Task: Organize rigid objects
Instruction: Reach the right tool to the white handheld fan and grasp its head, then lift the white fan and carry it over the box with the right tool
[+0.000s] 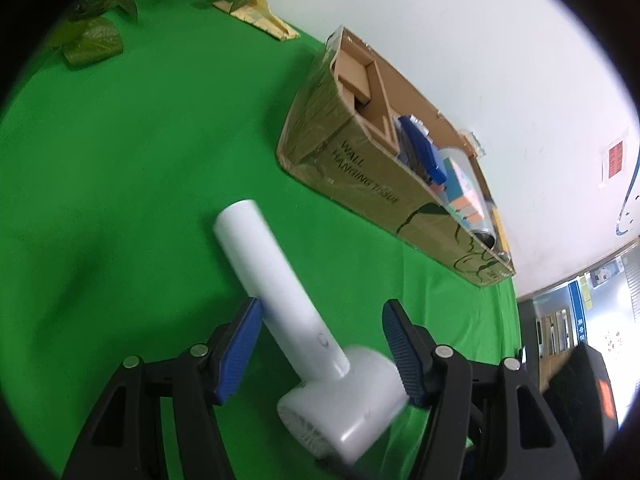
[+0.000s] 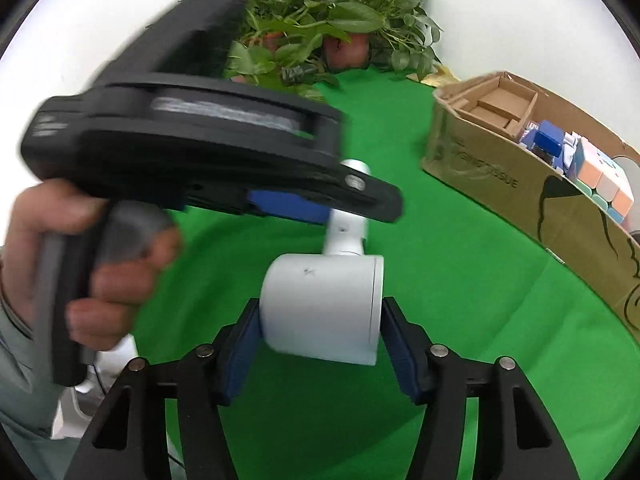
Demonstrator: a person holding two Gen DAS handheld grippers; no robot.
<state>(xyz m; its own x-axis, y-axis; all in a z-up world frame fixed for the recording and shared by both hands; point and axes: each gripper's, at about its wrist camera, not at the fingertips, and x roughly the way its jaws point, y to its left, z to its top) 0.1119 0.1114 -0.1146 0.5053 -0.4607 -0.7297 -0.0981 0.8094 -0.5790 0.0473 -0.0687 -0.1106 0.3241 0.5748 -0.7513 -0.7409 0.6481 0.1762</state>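
A handover looked to be underway — the white hair dryer (image 2: 324, 304) hung above the green cloth (image 1: 140, 160), its smooth round barrel sitting between the right gripper (image 2: 320, 344)'s blue ribbed pads, both touching, jaws about half open. The left gripper (image 1: 320, 344) straddled the slim handle, 1 pad against it, the other clear — so no grip there. Next move, by my read: the left pulls away, then the right carries the hard plastic dryer over the taped cardboard box (image 2: 500, 196), already holding cubes.
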